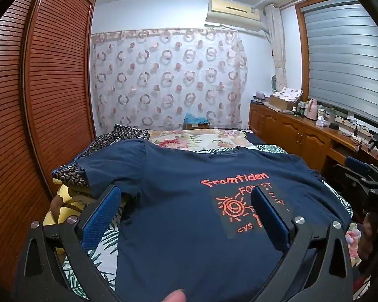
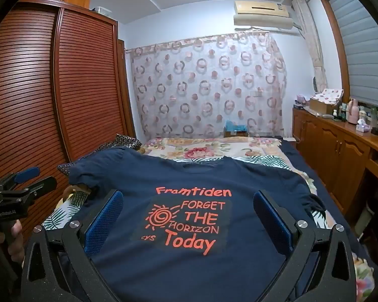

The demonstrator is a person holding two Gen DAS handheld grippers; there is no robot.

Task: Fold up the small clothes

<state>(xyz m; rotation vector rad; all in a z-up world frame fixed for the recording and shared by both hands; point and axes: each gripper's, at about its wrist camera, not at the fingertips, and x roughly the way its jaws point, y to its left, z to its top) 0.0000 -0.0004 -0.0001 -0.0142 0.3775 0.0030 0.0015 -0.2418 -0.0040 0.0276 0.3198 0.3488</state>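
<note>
Both hand-held grippers, left (image 1: 187, 216) and right (image 2: 187, 220), hover spread wide and empty over the navy T-shirt (image 2: 189, 256) lying flat, print up, at the bed's (image 2: 214, 148) near edge; folding appears unstarted, so next pinch a sleeve.

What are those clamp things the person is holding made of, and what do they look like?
Each is a black, plastic-looking frame on a handle. The left gripper and right gripper both have two broad fingers faced with textured blue pads, joined by silver round-headed bolts. Small white lettering, too blurred to read, marks each body. No sleeves or cables show.
</note>
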